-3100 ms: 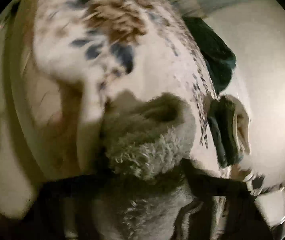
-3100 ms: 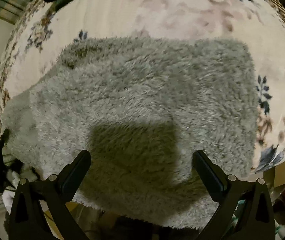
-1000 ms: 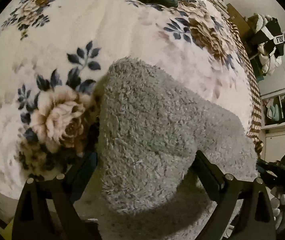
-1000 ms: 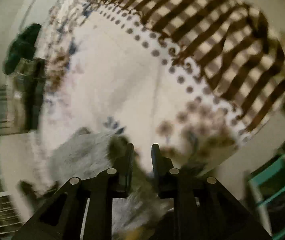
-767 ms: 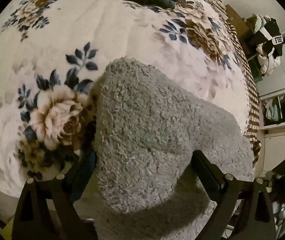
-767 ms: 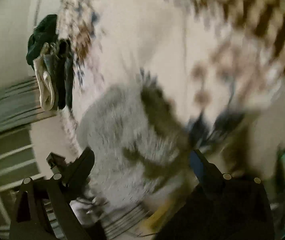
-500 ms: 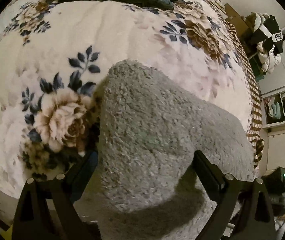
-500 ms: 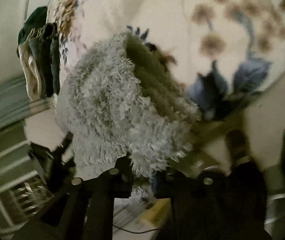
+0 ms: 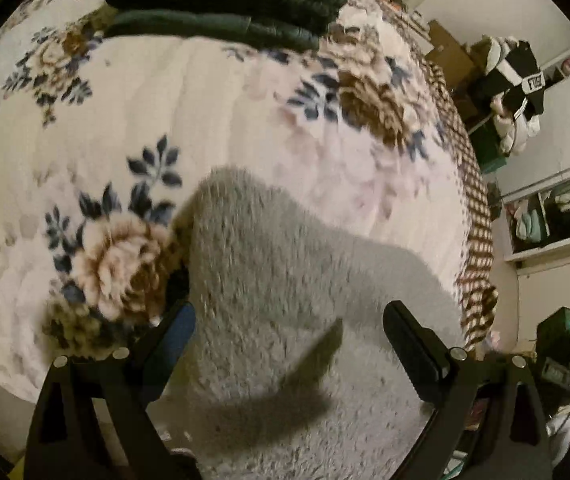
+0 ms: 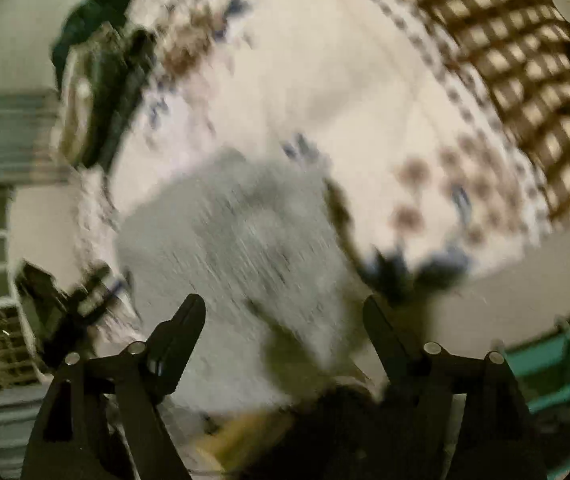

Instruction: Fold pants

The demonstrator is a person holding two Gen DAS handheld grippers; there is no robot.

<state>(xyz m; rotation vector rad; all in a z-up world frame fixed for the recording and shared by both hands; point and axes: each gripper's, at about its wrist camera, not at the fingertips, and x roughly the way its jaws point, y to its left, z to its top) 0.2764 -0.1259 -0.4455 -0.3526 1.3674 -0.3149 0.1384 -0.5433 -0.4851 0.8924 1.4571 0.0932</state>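
The fluffy grey pants [image 9: 285, 300] lie folded in a thick bundle on the floral blanket [image 9: 165, 120] near its front edge. My left gripper [image 9: 289, 332] is open, its fingers apart just above the bundle's near part, holding nothing. In the right wrist view the picture is blurred by motion. The grey pants [image 10: 237, 240] show there below the middle. My right gripper [image 10: 285, 316] is open and empty above the bundle's near edge.
A stack of folded dark green and cream clothes [image 9: 225, 4] sits at the far edge of the blanket. It also shows in the right wrist view [image 10: 97, 64]. A brown checked border [image 10: 525, 60] runs along the blanket's side. Shelves and hanging clothes [image 9: 517, 92] stand at the right.
My right gripper was shut on the pants' edge half a second ago; it is now open and off the cloth, swinging. My left gripper has stayed open over the bundle, shifting slightly.
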